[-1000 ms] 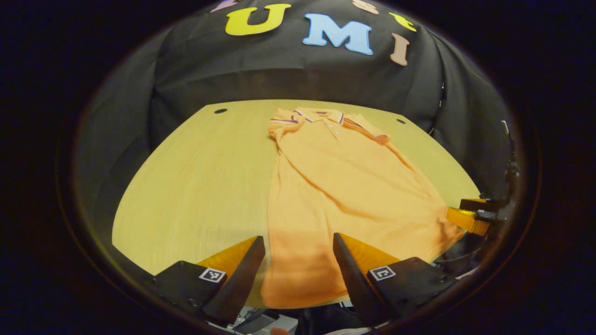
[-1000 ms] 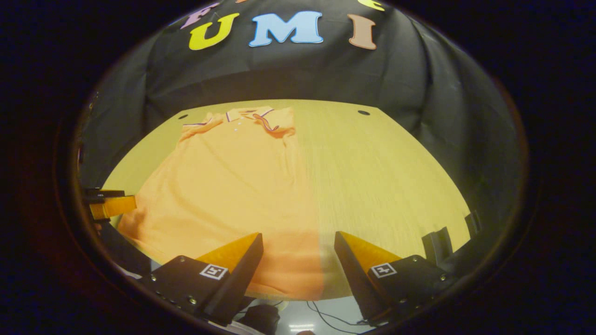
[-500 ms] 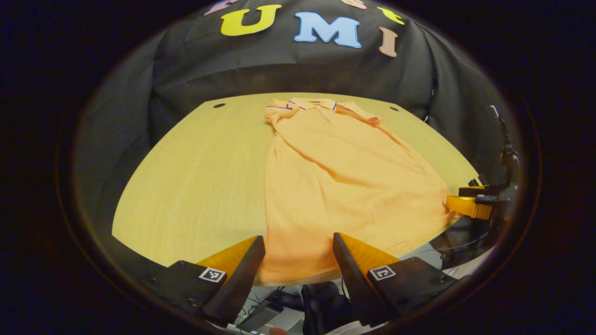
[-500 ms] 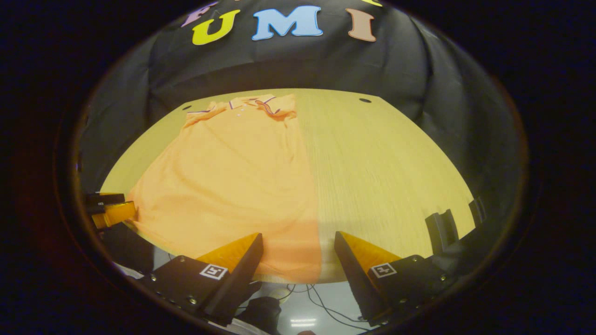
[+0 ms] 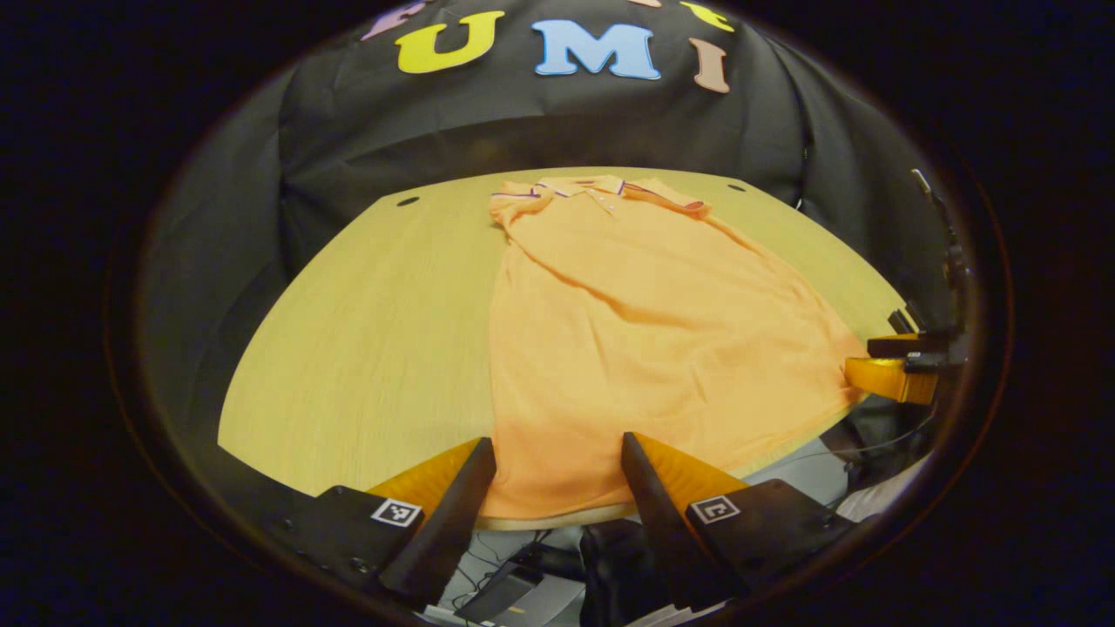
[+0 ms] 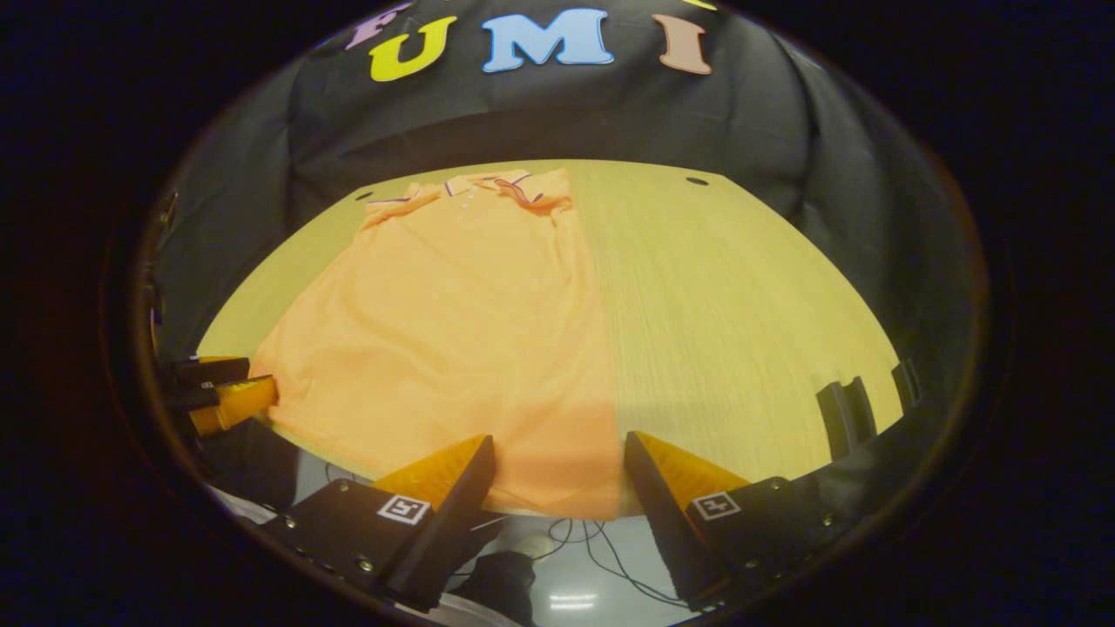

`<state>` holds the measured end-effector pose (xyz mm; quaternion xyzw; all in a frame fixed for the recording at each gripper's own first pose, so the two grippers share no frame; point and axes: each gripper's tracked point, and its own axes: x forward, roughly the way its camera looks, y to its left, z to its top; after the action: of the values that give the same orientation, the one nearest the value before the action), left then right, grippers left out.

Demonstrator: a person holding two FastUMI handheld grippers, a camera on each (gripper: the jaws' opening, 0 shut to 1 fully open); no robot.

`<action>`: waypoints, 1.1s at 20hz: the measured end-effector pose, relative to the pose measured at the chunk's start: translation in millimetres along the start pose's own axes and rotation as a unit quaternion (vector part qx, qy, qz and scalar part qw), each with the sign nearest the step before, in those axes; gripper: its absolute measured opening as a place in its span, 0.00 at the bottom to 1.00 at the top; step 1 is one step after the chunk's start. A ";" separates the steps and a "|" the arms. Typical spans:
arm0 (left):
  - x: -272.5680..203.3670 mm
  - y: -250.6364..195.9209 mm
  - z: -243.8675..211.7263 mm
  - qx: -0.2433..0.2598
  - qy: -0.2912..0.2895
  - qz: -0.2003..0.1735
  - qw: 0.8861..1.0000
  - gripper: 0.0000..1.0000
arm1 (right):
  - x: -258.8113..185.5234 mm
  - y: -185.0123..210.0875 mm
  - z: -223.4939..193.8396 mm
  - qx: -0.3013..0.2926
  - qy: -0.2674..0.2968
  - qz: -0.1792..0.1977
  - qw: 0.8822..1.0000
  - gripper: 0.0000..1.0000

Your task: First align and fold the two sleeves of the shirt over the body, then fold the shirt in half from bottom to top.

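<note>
Orange shirt (image 5: 645, 331) flat on wooden table (image 5: 366, 331), collar at far edge, hem at near edge, sleeves apparently already folded in.
One shirt, two grippers. Left gripper (image 5: 557, 488) and right gripper (image 6: 559, 483) both wide apart, holding nothing, at near edge beside the hem's two corners. Left gripper view catches the other gripper at the shirt's right corner; right gripper view adds cables (image 6: 601, 549) under the table edge.
</note>
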<state>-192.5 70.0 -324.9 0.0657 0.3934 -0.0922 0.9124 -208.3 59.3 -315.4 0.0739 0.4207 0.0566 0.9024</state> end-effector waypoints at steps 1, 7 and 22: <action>1.0 -1.4 0.1 0.003 0.000 -0.001 1.000 0.90 | -0.3 -0.2 -0.2 0.000 0.000 0.000 1.000 0.80; 6.0 -18.4 4.7 0.036 -0.003 -0.004 0.999 0.22 | 5.7 5.5 0.6 0.005 0.002 0.026 1.000 0.40; 3.2 -31.4 39.6 0.016 -0.017 -0.008 1.000 0.06 | -9.6 4.9 41.1 0.070 -0.043 0.055 0.995 0.00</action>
<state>-169.3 31.4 -301.7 0.0749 0.3766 -0.1072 0.9171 -183.1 59.0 -281.2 0.1626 0.3795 0.0734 0.9078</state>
